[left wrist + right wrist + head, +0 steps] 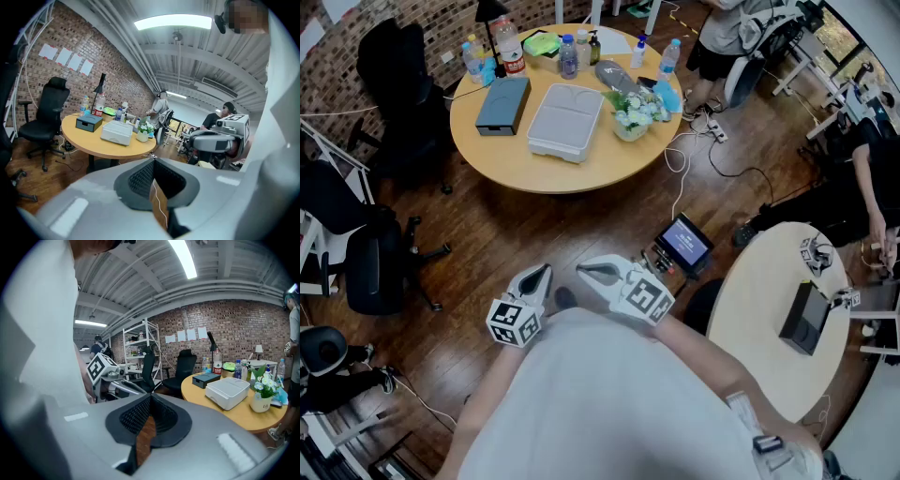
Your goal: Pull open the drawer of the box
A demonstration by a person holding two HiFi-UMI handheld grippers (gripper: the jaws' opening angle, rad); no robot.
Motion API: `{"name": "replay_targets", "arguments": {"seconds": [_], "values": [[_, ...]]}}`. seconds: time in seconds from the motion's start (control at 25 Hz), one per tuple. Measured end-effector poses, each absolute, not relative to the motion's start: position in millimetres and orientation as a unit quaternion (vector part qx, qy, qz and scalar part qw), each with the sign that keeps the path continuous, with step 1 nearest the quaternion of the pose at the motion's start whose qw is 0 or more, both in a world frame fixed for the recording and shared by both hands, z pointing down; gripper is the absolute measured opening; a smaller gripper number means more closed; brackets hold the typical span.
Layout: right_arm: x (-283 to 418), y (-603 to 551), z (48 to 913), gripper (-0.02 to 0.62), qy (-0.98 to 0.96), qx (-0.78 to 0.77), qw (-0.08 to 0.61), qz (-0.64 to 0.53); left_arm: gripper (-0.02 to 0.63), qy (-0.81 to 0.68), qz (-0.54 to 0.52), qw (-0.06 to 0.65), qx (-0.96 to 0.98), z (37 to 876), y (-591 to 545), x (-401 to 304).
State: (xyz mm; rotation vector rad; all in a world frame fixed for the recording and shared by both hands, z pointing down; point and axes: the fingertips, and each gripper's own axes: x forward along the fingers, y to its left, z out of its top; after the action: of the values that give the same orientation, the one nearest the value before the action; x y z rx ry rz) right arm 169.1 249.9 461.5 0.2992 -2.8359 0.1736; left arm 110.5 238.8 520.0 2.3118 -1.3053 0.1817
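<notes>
- While the left gripper [542, 275] and right gripper [586, 271] are held clenched and empty, the drawer [86, 124] cannot be gripped.
- The dark box [502, 103], well ahead of them, could be shoved instead.

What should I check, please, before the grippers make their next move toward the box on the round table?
1. Left gripper jaws apart for a handle: not ok, shut and empty.
2. Right gripper jaws apart: not ok, shut and empty.
3. Grippers close to the round table: not ok, both are held near the person's body, with floor between them and the table.
4. Drawer of the dark box closed: ok, its front looks flush.
5. Which box is meant, the dark box or the white box: cannot tell.
</notes>
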Motion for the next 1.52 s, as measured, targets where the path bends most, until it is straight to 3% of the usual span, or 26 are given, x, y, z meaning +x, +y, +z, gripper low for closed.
{"name": "replay_targets", "arguments": {"seconds": [0.8,1.52], "values": [[69.3,198.2,470.1,0.002,-0.981,0.081,0.171,0.034,0.005,-0.556,0.081,0.257,0.786,538.2,220.3,-24.4],[19.8,151.9,493.5,0.002,-0.977,0.041,0.208,0.029,0.006,-0.58,0.089,0.252,0.769,544.7,188.5,-62.5]]}}
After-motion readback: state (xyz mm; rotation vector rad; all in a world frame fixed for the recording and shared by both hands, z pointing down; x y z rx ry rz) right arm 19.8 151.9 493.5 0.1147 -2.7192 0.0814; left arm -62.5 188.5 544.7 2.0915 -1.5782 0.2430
